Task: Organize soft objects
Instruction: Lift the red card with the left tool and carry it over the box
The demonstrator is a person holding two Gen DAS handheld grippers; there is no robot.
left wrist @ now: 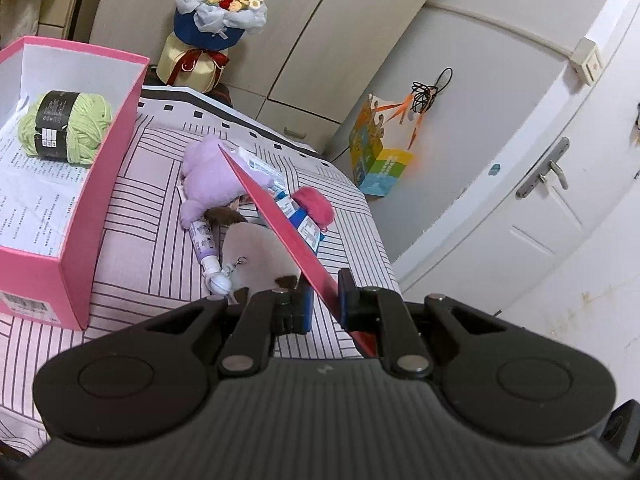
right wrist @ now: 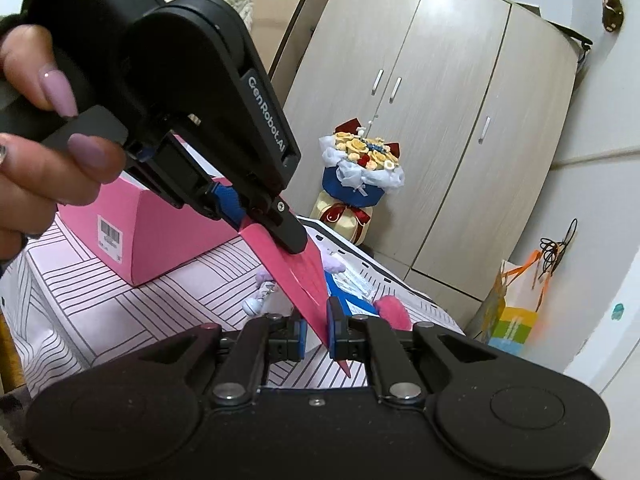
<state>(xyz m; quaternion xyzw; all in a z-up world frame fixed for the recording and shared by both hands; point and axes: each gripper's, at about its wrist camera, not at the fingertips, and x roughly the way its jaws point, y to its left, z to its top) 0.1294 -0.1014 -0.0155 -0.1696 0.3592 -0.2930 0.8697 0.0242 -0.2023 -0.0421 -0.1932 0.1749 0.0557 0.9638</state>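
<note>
Both grippers hold a flat pink box lid (left wrist: 280, 224) edge-on above the bed. My left gripper (left wrist: 324, 304) grips one end of it; it also shows in the right wrist view (right wrist: 260, 216) clamped on the lid (right wrist: 304, 280). My right gripper (right wrist: 316, 330) grips the other end. An open pink box (left wrist: 100, 184) holds a green yarn ball (left wrist: 68, 128). A purple plush (left wrist: 208, 176), a white-and-brown plush (left wrist: 260, 256) and a pink fluffy toy (left wrist: 316, 204) lie on the striped bedsheet (left wrist: 152, 248).
Blue-and-white packets (left wrist: 304, 224) and a purple tube with a keychain (left wrist: 204, 244) lie among the toys. A flower bouquet (left wrist: 216, 12) stands behind the bed. A colourful paper bag (left wrist: 376, 160) hangs beside the white door (left wrist: 540, 184). A wardrobe (right wrist: 440, 120) stands behind.
</note>
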